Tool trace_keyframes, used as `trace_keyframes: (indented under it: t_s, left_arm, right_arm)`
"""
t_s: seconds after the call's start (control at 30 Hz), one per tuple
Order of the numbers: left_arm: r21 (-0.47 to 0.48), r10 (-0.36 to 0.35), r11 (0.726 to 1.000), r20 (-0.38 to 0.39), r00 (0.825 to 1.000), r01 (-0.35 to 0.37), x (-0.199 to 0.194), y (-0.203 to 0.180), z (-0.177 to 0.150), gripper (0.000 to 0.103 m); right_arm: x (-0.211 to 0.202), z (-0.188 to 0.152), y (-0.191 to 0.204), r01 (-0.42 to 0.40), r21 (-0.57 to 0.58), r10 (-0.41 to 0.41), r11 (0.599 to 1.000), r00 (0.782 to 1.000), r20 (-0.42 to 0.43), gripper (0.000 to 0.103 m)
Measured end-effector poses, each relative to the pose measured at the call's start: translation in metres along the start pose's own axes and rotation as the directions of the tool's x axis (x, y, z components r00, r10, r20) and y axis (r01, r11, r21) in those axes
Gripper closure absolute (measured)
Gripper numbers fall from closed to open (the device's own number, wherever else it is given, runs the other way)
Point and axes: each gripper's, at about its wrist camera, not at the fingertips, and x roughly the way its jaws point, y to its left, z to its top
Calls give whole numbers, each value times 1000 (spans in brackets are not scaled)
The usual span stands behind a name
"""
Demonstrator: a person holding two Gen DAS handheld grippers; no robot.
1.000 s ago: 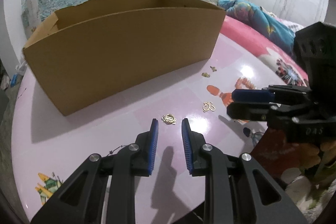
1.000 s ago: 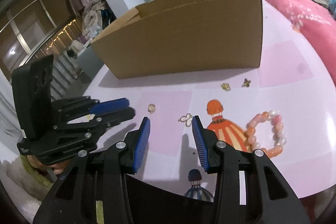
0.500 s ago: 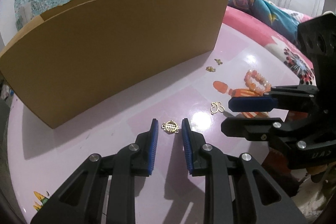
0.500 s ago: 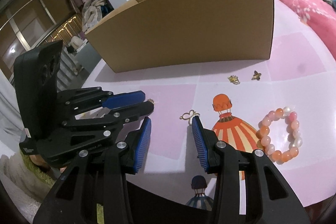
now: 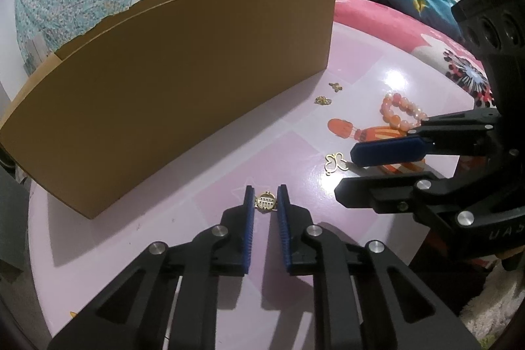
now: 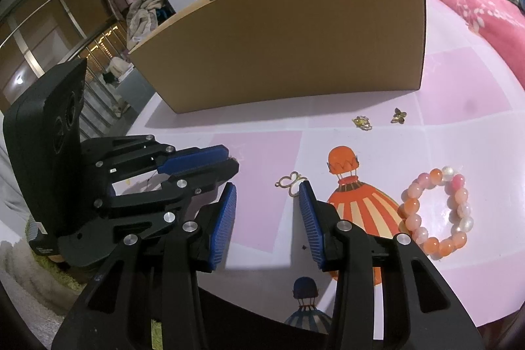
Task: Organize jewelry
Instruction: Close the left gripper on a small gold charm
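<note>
The left gripper [image 5: 266, 200] now has its fingers [image 5: 248, 212] bracketing the round gold charm [image 5: 266, 201] on the table [image 5: 137, 238]. One second ago the charm lay ahead of the fingertips; half a second ago it sat at the tips; now it is between the blue pads, which have narrowed around it. The left wrist view does not show whether the pads press the charm or only flank it, so the grip cannot be confirmed. Judged step: closing on the first piece before a lift toward the box.

The right gripper [image 6: 267, 187] hangs with fingers parted and holding nothing. The gold butterfly charm [image 6: 290, 181] lies at 1 o'clock from its tips, just beside the right pad; it has drawn nearer over the last second.

The bead bracelet [image 6: 438, 212] lies at 3 o'clock in the right wrist view. Farther out, two small gold charms [image 6: 362, 122] rest near the cardboard box [image 6: 295, 38], which stands at 12 o'clock. None of these has moved.
</note>
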Motion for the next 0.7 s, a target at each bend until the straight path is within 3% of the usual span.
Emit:
trace_keyframes:
  t_s: [0.4, 0.7]
  left_arm:
    - [-8, -6, 1000, 45, 999, 6, -14, 3, -2, 94]
    - [-109, 54, 993, 19, 998, -52, -25, 30, -18, 94]
  right_arm:
    - [-3, -4, -3, 4, 4, -4, 1000, 1000, 13, 64]
    - [-3, 1, 16, 9, -94, -5, 996, 999, 52, 65]
